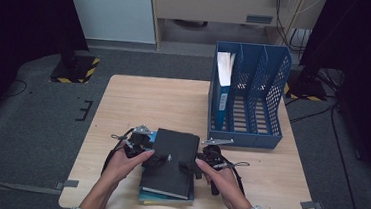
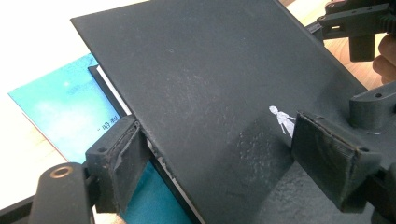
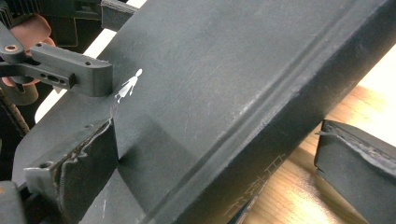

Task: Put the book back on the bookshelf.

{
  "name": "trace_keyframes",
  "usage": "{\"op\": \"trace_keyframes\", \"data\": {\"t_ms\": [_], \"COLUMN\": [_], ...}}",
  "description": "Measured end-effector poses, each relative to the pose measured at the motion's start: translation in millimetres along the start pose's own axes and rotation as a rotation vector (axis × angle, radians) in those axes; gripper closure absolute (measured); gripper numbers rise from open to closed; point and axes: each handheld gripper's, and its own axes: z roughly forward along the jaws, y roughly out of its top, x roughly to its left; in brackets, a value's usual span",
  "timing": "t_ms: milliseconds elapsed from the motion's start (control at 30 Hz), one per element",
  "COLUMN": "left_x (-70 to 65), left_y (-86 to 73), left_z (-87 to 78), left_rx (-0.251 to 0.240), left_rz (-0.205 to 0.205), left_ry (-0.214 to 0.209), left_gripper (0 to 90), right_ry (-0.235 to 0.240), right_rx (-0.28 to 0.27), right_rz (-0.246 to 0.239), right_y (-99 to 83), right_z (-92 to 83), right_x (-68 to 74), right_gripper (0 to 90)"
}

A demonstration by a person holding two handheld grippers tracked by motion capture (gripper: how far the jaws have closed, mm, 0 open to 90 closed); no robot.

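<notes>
- So, high view: thick black hardcover book lies atop a teal-covered book at the near edge of the light wood table; left gripper and right gripper flank it. Blue perforated plastic file rack stands at the far right w/ a blue folder in it.
- Left gripper view: jaws straddle the book's edge, spread, pads not pressing; not gripping yet.
- Right gripper view: jaws spread around the spine side, one over the cover, one off it above the table; no clamp.
- Step, as I judge: grasping the book. Next: close both jaws, then lift evenly, prob. toward the rack.
</notes>
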Motion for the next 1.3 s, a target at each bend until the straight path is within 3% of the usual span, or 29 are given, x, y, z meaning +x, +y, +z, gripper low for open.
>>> {"op": "trace_keyframes", "data": {"t_ms": [267, 900, 1300], "left_x": [0.2, -0.3, -1.5], "left_y": [3.7, 5.6, 6.0], "left_z": [1.2, 4.1, 1.7], "left_rx": [0.021, 0.014, -0.003], "left_rz": [0.015, 0.016, 0.025], "left_ry": [-0.002, -0.01, -0.012], "left_gripper": [18.4, 18.4, 18.8], "right_ry": [0.015, 0.069, 0.036], "right_rx": [0.005, 0.021, 0.044], "right_rz": [0.018, 0.074, 0.057], "right_y": [-0.5, -0.3, 5.4], "right_z": [0.2, 4.5, 1.2], "right_x": [-3.0, -9.8, -4.1], "right_gripper": [0.1, 0.1, 1.2]}}
